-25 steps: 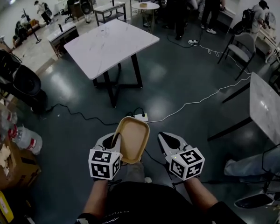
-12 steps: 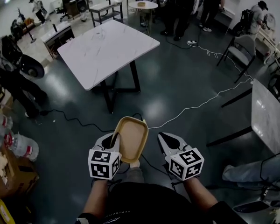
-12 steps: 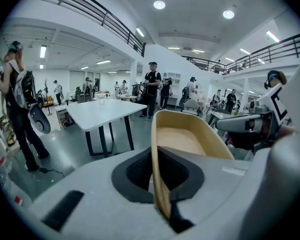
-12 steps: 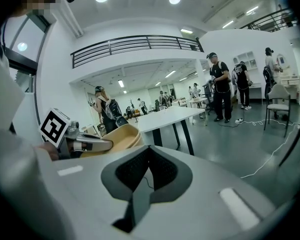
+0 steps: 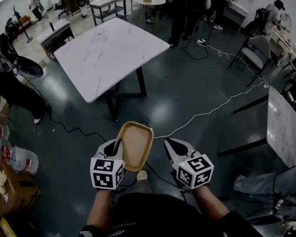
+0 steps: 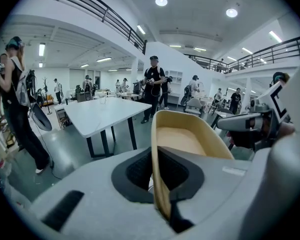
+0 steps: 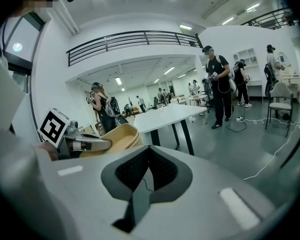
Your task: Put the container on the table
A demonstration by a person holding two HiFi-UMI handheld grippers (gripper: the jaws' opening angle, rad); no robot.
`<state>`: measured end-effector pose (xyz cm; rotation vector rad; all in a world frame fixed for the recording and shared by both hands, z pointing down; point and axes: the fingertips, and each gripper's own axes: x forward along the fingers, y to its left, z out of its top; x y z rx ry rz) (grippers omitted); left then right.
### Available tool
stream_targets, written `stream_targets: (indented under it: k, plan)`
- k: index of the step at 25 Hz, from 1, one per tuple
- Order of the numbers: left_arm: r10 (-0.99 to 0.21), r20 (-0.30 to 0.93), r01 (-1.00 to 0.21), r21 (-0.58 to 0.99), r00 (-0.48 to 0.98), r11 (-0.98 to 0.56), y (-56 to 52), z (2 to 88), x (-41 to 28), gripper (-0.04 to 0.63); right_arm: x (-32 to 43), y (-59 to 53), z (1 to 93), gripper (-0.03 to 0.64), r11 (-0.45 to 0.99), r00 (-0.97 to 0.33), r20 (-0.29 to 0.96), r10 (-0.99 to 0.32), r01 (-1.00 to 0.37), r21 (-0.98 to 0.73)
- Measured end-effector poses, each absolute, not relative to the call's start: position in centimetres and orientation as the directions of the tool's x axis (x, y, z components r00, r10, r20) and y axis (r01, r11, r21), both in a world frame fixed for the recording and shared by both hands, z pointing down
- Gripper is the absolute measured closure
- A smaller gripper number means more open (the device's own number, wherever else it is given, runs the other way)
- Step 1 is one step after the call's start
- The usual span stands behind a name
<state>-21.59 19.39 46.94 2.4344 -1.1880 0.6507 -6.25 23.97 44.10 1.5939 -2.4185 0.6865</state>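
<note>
A tan oval container (image 5: pixel 134 144) hangs above the dark floor, in front of the person's body. My left gripper (image 5: pixel 116 150) is shut on its left rim, and in the left gripper view the rim (image 6: pixel 158 184) stands pinched between the dark pads. My right gripper (image 5: pixel 172 150) floats just right of the container, shut and holding nothing; its own view shows the pads (image 7: pixel 162 171) together and the container (image 7: pixel 112 136) off to the left. The white marble table (image 5: pixel 108 53) stands ahead, up and left of the container, with a bare top.
A white cable (image 5: pixel 212 110) crosses the floor ahead. A second marble table (image 5: pixel 286 127) stands at the right, with a chair (image 5: pixel 256 51) beyond it. People (image 5: pixel 187 9) stand behind the white table and a person (image 5: pixel 10 88) is at the left. Boxes and bottles (image 5: pixel 10 172) lie at lower left.
The white table has come nearer and lower in the head view. Both grippers keep the same pose, the container still in the left one. A person has come in at the left.
</note>
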Motion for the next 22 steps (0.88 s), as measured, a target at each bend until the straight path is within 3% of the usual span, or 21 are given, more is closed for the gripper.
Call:
stream_targets:
  k: [12, 22]
  plan:
    - [-0.627, 0.549, -0.79, 0.103, 0.552, -0.605, 13.6, 47.8, -22.6, 0.588, -7.0, 18.7, 45.1, 0.617, 0.299, -0.392, 0.398, -0.829, -0.913, -0.276]
    - [-0.636, 0.564, -0.813, 0.116, 0.527, -0.571, 12.2, 48.4, -19.5, 0.588, -3.4, 16.1, 45.5, 0.617, 0.326, -0.413, 0.409, -0.814, -0.907, -0.268]
